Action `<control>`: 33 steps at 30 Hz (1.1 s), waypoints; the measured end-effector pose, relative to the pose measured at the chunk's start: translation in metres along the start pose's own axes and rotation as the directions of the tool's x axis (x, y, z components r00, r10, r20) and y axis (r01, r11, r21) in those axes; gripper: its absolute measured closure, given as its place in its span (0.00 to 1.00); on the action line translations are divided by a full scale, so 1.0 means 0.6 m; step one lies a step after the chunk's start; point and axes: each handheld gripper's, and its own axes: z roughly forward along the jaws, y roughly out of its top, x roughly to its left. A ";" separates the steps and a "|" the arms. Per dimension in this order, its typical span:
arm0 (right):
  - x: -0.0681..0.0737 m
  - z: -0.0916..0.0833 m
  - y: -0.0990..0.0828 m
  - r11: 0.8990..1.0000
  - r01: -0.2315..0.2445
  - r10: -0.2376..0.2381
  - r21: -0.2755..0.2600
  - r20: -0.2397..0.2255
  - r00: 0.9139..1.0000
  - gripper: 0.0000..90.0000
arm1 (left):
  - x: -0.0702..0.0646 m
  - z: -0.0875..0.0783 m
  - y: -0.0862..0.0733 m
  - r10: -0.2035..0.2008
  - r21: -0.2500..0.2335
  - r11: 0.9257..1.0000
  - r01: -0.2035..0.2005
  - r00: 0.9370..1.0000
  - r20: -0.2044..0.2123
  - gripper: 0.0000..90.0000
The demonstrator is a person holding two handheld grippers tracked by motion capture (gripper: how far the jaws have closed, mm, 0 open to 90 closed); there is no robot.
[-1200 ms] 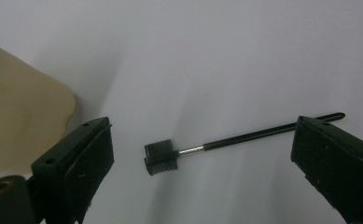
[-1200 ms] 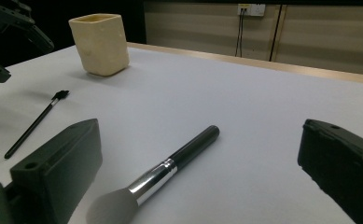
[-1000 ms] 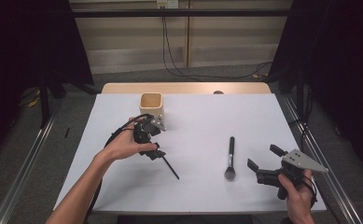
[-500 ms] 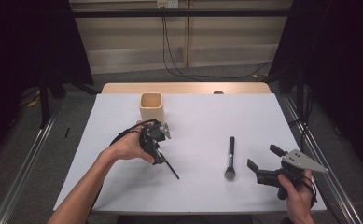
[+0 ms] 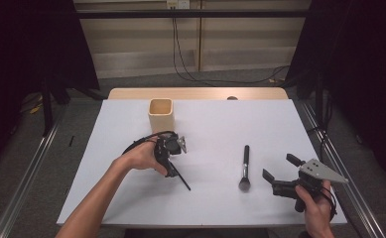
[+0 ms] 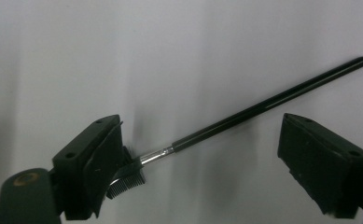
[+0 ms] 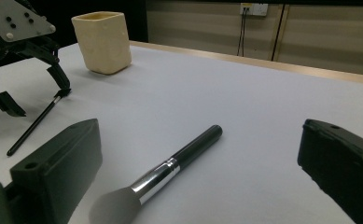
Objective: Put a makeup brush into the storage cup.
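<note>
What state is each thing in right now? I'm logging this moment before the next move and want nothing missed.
Left gripper: open, fingers just closing around the thin brush, not pressing it.
Thin brush: flat on the table, comb head beside one finger.
Right gripper: open, holding nothing.
Powder brush: flat on the table, untouched.
Beige cup: upright; inside cannot be seen.

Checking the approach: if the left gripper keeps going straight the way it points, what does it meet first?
Probably the thin black brush lying on the table between the open jaws of the left gripper; its comb end sits by one jaw.
</note>
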 end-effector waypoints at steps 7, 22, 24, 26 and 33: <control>-0.001 0.000 0.000 1.000 0.004 -0.004 0.003 -0.001 1.000 0.00 | 0.006 0.011 -0.002 0.028 0.018 0.999 -0.028 0.999 0.022 0.26; -0.001 -0.002 -0.001 1.000 0.003 -0.003 0.002 0.002 1.000 0.00 | 0.012 0.013 0.004 0.002 0.063 0.998 -0.006 0.998 0.068 0.38; -0.001 -0.003 -0.001 1.000 0.001 -0.001 0.002 0.004 1.000 0.00 | 0.014 0.011 0.005 -0.021 0.077 0.997 0.015 0.997 0.075 0.47; 0.000 -0.004 -0.001 1.000 0.000 0.000 0.003 0.005 1.000 0.00 | 0.016 0.008 0.003 -0.025 0.075 0.997 0.019 0.997 0.080 0.51; -0.001 -0.004 -0.002 1.000 0.006 -0.006 0.005 0.005 1.000 0.00 | 0.013 0.006 0.003 -0.033 0.094 0.995 0.026 0.997 0.075 0.65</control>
